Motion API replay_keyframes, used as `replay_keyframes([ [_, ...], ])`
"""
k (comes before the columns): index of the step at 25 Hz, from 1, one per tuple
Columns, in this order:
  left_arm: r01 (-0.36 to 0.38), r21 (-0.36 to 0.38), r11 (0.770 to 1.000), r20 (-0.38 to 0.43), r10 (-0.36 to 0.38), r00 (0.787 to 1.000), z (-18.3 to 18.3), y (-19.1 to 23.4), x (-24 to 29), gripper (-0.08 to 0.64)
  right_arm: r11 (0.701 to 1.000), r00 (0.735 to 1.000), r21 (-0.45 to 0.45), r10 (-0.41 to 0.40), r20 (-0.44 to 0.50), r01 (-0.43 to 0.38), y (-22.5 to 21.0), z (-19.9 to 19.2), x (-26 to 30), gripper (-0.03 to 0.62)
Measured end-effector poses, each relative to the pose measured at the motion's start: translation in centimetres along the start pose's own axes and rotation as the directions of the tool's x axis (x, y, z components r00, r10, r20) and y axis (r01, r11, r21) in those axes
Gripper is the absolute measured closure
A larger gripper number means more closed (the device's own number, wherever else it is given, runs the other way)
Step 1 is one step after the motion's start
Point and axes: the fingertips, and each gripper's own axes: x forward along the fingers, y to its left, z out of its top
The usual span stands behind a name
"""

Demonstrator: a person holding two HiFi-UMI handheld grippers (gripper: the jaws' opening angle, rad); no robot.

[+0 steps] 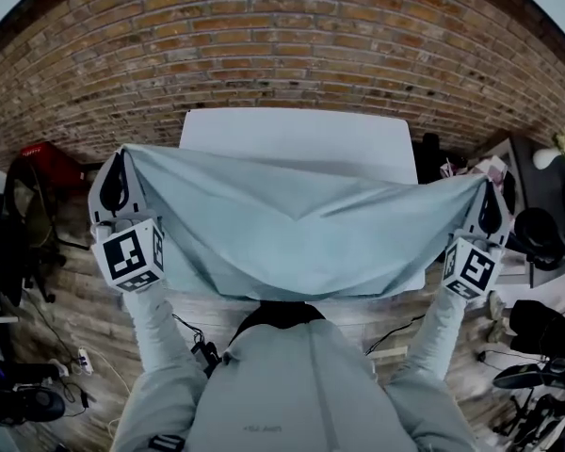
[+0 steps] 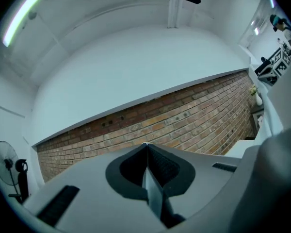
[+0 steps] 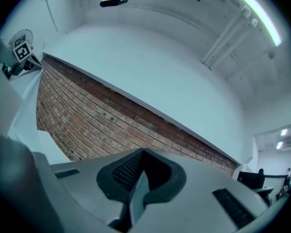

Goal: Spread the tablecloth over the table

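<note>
A pale blue-grey tablecloth (image 1: 301,238) hangs stretched between my two grippers above the near half of the white table (image 1: 301,135). My left gripper (image 1: 122,172) is shut on its left corner. My right gripper (image 1: 488,205) is shut on its right corner. The cloth sags in a shallow V along its top edge and hides the table's near edge. In the left gripper view a thin fold of cloth (image 2: 153,193) sits pinched between the closed jaws (image 2: 145,147). The right gripper view shows the same, a strip of cloth (image 3: 136,198) clamped in its jaws (image 3: 143,154).
A brick wall (image 1: 282,36) runs behind the table. A dark chair and red object (image 1: 38,172) stand at the left, dark equipment and a cabinet (image 1: 537,224) at the right. Cables lie on the wooden floor (image 1: 66,347) beside the person.
</note>
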Motion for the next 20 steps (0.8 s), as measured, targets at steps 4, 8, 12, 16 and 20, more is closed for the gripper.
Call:
replay_keyframes([
  [4, -0.015, 0.032, 0.999, 0.052, 0.013, 0.999, 1.8, 1.0, 2.5, 0.535, 0.998, 0.999, -0.049, -0.046, 0.016, 0.047, -2.5, 0.3, 2.6, 0.571],
  [8, -0.008, 0.103, 0.995, 0.118, -0.004, 0.993, 4.1, 0.2, 4.9, 0.535, 0.99, 0.998, -0.126, -0.054, 0.035, 0.058, -3.5, 0.9, 5.3, 0.571],
  [12, -0.007, 0.148, 0.989, 0.159, -0.017, 0.987, 5.8, -0.1, 7.6, 0.535, 0.987, 0.996, -0.137, -0.079, 0.04, 0.084, -4.6, 1.0, 7.8, 0.571],
  [16, -0.012, 0.181, 0.983, 0.203, -0.025, 0.979, 7.4, 0.2, 10.4, 0.535, 0.982, 0.991, -0.137, -0.122, 0.056, 0.129, -6.6, 1.3, 10.6, 0.571],
  [20, -0.006, 0.184, 0.983, 0.215, -0.034, 0.976, 7.8, 0.9, 13.4, 0.535, 0.973, 0.987, -0.174, -0.144, 0.068, 0.154, -7.7, 2.1, 13.8, 0.571],
])
